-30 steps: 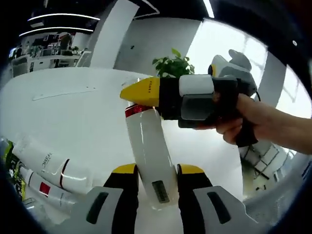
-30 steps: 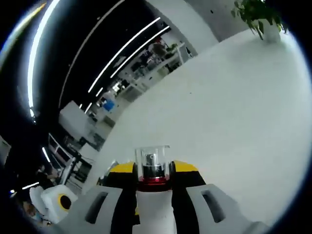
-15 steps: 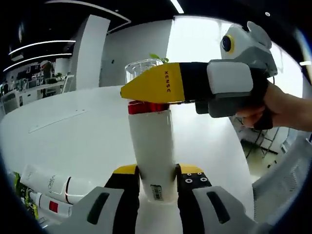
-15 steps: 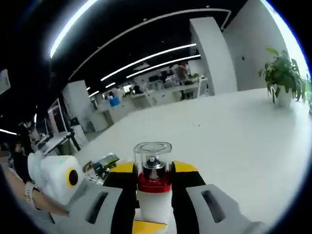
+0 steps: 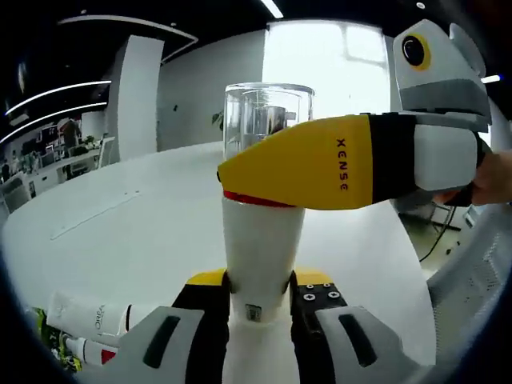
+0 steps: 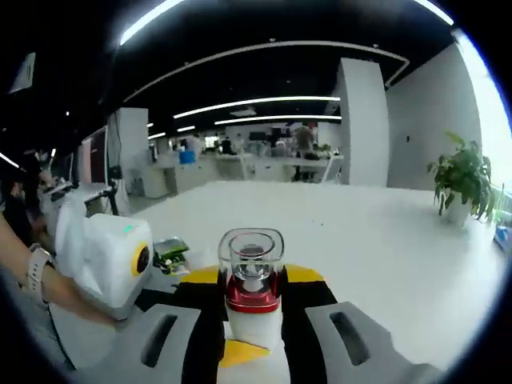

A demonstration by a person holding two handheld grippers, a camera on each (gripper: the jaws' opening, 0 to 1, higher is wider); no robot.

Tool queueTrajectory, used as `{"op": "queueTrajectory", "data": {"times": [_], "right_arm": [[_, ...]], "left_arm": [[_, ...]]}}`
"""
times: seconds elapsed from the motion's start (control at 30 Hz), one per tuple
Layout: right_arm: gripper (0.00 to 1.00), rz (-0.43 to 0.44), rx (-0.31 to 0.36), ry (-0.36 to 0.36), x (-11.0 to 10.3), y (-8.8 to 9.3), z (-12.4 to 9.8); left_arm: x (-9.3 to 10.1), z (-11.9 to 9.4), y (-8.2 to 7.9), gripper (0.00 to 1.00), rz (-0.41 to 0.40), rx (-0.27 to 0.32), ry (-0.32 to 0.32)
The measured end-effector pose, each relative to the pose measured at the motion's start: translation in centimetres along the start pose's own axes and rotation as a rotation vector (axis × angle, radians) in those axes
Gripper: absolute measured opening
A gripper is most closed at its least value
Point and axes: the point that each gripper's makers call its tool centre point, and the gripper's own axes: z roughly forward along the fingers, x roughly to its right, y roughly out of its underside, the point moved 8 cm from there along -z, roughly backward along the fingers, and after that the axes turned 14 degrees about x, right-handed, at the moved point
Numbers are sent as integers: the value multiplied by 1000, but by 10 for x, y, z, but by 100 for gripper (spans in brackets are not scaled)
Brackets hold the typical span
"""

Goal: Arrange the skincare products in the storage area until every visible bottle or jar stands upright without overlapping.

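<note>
Both grippers — left (image 5: 258, 290), right (image 6: 251, 298) — clamp the bottle (image 5: 262, 248); lower it plumb to the table (image 5: 128, 232) before releasing

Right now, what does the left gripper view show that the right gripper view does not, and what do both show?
Left gripper view alone: two white tubes lying on the table, and the bottle's barcode label. Right gripper view alone: a potted plant and a wrist with a watch. Both: the white bottle with clear cap, held low by the left gripper and under the cap by the right gripper.
</note>
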Motion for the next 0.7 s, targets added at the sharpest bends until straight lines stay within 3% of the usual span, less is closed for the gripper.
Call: {"op": "queueTrajectory", "data": {"times": [0.23,0.47,0.7], "right_arm": [[26,-29,-8,70,0,-2,9],[26,-41,3,137,-5,-1,13],[26,-69,25,204,-13,-3,13]], "left_arm": [[-15,8,-1,23,-31,1,56],[-23,12,-3,23,-13,-41,135],[-26,13,-3,23,-15,-49,170]]}}
